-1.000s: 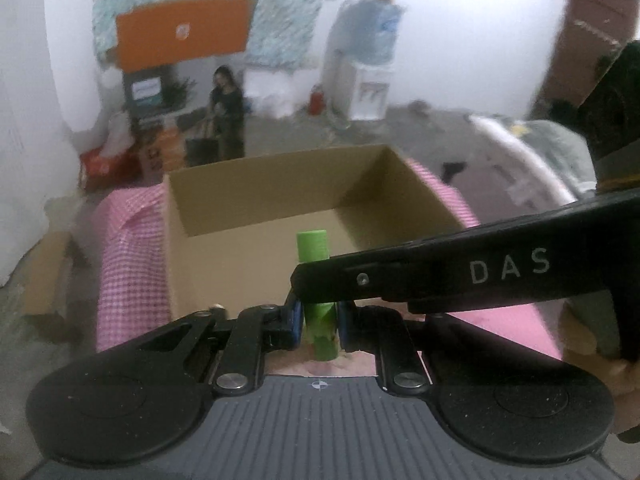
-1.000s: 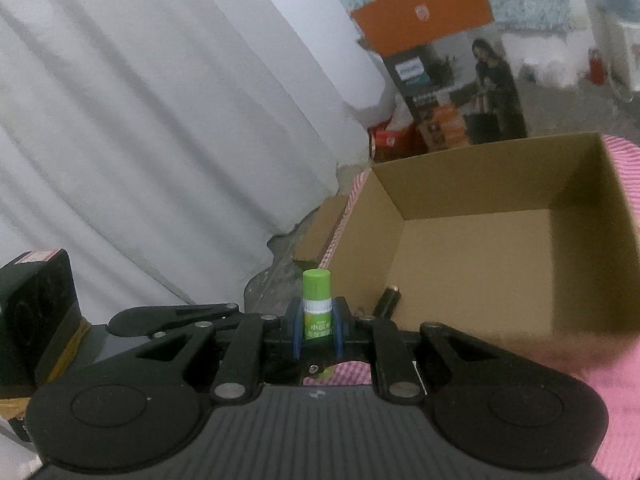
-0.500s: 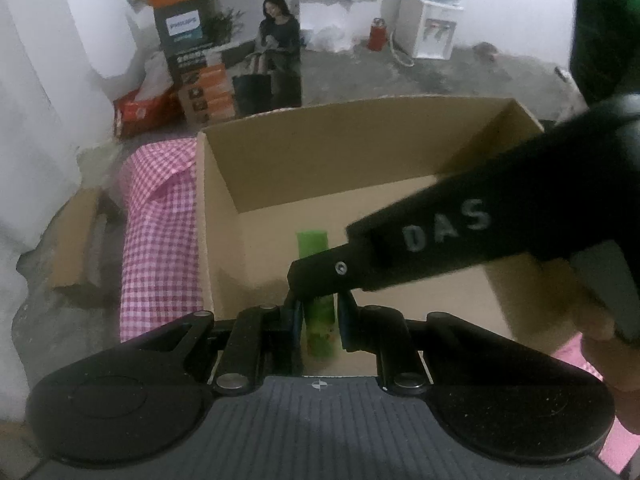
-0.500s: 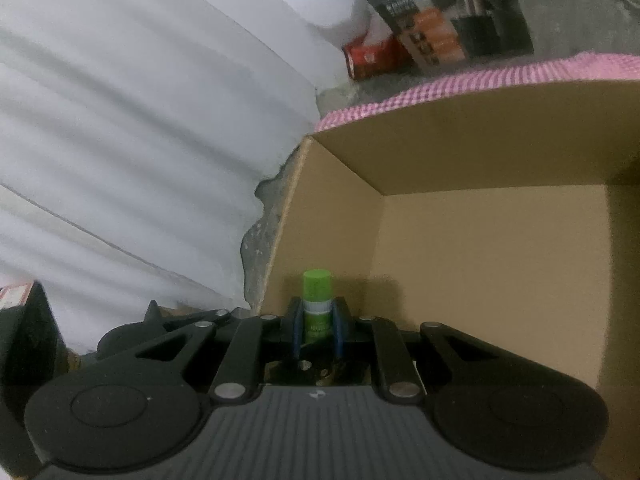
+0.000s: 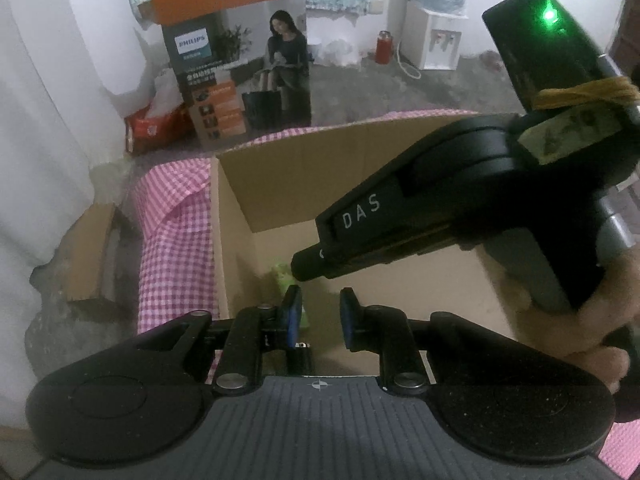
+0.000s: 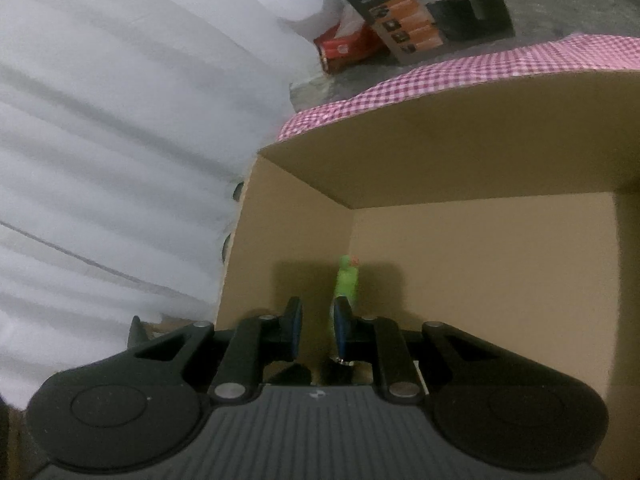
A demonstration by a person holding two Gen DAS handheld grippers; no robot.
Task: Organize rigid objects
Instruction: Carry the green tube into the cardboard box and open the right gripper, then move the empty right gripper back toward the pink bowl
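An open cardboard box sits under both grippers. In the left wrist view my left gripper hangs over the box's near left corner. Its jaws are opening and the gap between the blue pads shows only cardboard. A blurred green stick lies tilted just past the left pad, loose. My right gripper reaches in from the right, held by a hand. In the right wrist view the right gripper has its pads apart. A green glue stick leans beside the right pad, not clamped.
The box rests on a pink checked cloth. On the floor beyond stand a printed appliance carton, a red packet and a water dispenser. White drapery hangs left. A cardboard scrap lies by the cloth.
Both grippers moved forward and down over the box. The green sticks, held upright between the pads before, now sit tilted and blurred outside the grip.
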